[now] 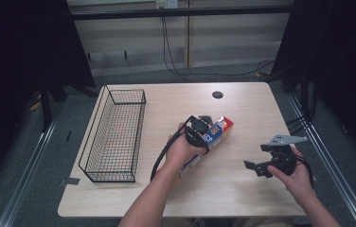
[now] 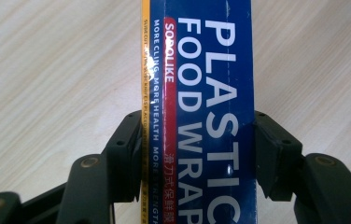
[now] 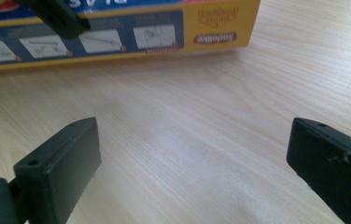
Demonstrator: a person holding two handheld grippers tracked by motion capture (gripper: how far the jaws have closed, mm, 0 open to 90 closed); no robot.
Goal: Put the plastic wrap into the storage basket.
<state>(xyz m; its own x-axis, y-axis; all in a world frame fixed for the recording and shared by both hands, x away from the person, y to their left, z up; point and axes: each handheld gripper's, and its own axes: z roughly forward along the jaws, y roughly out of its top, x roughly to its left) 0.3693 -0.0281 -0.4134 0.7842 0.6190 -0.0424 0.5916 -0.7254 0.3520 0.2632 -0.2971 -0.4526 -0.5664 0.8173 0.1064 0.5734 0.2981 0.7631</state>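
At the far left of the bench (image 1: 242, 189) we see a black wire basket (image 1: 113, 137), long and narrow, lying with its open top up and nothing inside that we can make out. It sits well apart from the work in hand, and we judge it the likely place for the box to go, since its length suits a long carton.

Moving right, near the middle of the bench, lies the plastic food wrap box (image 1: 214, 134), set at a slant with its red end pointing far and right. The left hand-held gripper (image 1: 200, 130) comes down on it from above. In the left gripper view its two black jaws stand on either long side of the blue box (image 2: 201, 93), closed in against the cardboard, so we take it as clamped across the narrow width. Gripping across the short side makes sense: the jaws could not span the length. The box appears to rest on the wood, not yet lifted.

Farther right, near the bench's near edge, the right hand-held gripper (image 1: 261, 166) hovers low, well apart from the box. In its own view (image 3: 192, 163) the jaws stand wide apart with bare wood between them and the yellow side of the box (image 3: 164, 32) beyond. It holds nothing and seems to wait in reserve.
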